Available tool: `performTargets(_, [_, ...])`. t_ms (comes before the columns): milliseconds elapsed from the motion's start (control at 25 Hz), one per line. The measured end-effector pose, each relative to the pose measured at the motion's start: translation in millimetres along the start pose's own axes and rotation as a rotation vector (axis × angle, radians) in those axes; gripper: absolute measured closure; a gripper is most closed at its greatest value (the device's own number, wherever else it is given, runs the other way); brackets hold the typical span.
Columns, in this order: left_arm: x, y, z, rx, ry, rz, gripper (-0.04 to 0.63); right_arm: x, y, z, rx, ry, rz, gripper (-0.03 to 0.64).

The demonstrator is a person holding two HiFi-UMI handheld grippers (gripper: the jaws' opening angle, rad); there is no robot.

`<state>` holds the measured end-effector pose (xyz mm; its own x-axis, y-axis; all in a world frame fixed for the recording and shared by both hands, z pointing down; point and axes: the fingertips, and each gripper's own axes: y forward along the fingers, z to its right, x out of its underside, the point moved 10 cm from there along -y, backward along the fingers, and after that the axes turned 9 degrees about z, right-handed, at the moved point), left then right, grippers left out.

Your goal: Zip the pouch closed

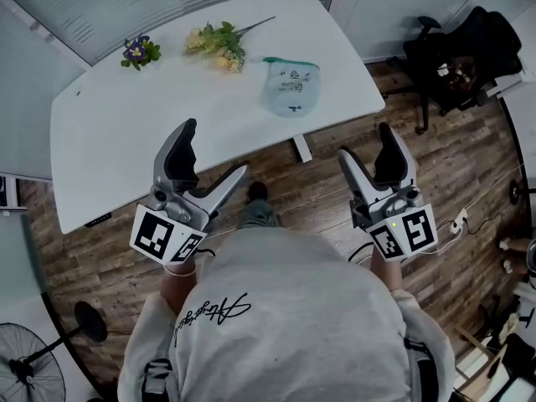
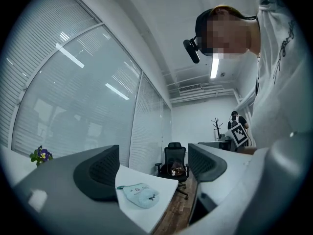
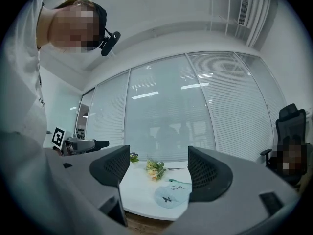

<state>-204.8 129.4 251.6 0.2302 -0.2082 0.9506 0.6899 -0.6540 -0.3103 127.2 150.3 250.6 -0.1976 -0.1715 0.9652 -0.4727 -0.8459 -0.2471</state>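
The pale blue pouch point(image 1: 292, 86) lay flat by the desk's point(image 1: 126, 132) near edge, toward its right corner, just beside the yellow flowers point(image 1: 219, 44), with nothing touching it. The left gripper point(image 1: 213, 153) and right gripper point(image 1: 368, 145) hung short of that edge, jaws apart and empty. They were probably held open so that one could pin the pouch while the other caught its zip.

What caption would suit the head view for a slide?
Left gripper and right gripper, both open, held before a white table bearing a pale blue pouch, yellow flowers and a purple flower.
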Motion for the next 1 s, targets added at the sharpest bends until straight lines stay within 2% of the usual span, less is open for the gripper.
performTargets(560, [24.0, 64.3, -88.4, 0.099, -0.046, -0.053, 0.199, 6.1, 79.5, 27.4, 0.087, -0.016, -0.017, 0.265])
performTargets(1000, [38.9, 105.5, -149.0, 0.148, -0.036, -0.074, 0.207, 27.9, 141.6, 46.7, 0.121, -0.006, 0.004, 0.267])
